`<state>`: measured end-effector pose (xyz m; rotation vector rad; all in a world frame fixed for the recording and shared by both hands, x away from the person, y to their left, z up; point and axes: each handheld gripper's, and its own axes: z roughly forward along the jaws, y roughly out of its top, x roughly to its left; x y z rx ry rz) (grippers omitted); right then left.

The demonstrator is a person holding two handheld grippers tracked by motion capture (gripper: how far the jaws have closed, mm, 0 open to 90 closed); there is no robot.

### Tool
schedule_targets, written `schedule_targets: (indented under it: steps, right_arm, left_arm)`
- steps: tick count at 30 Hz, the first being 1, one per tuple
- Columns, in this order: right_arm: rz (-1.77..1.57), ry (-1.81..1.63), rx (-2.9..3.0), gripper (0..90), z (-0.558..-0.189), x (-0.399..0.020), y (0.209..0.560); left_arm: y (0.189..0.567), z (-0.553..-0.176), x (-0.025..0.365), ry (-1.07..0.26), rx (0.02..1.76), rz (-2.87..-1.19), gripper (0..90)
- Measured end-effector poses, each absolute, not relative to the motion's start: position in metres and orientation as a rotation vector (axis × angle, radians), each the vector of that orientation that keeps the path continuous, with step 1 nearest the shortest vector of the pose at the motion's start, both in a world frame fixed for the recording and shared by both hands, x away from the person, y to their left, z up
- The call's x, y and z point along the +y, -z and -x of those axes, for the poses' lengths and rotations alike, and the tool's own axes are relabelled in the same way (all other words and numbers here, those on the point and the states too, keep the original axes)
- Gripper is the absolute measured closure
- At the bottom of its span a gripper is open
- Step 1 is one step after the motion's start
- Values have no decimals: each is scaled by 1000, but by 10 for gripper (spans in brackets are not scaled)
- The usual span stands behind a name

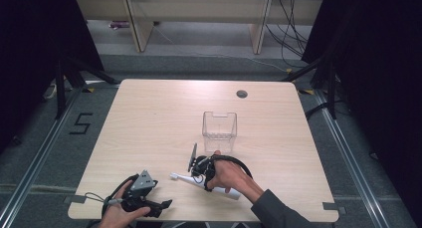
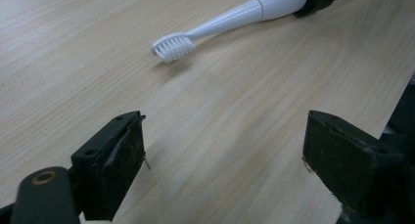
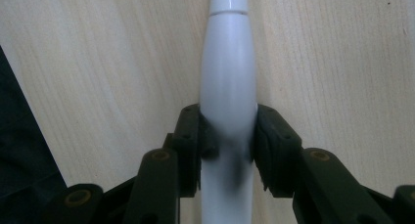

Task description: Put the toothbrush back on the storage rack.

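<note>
This looks like a lab recording bay: a bare wooden table (image 1: pixel 149 138) stands between black curtains (image 1: pixel 30 49), with a taped number (image 1: pixel 81 123) on grey carpet and loose cables (image 1: pixel 288 24) behind.

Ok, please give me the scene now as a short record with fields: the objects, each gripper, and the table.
table: light wood
toothbrush: white electric toothbrush, lying flat on the table, bristle head toward the left gripper
container: clear plastic container, upright, beyond the toothbrush
right gripper: jaws closed on the toothbrush handle
left gripper: jaws wide apart, holding nothing, near the front edge
</note>
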<state>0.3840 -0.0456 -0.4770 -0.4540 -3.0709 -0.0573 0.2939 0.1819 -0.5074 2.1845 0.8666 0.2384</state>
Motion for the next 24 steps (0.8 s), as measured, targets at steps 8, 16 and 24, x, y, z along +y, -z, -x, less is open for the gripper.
schedule_targets:
  steps: [8, 16, 24]
  right_arm:
    - [351, 87, -3111, 660, -386, -45, 478]
    - [414, 154, -3133, 661, -382, -55, 464]
    - [504, 358, -3122, 662, -381, -70, 442]
  left_arm:
    - [507, -293, 181, -232, 872, -2172, 149]
    - [507, -294, 181, -233, 875, -2170, 149]
    - [507, -295, 183, -253, 864, -2189, 149]
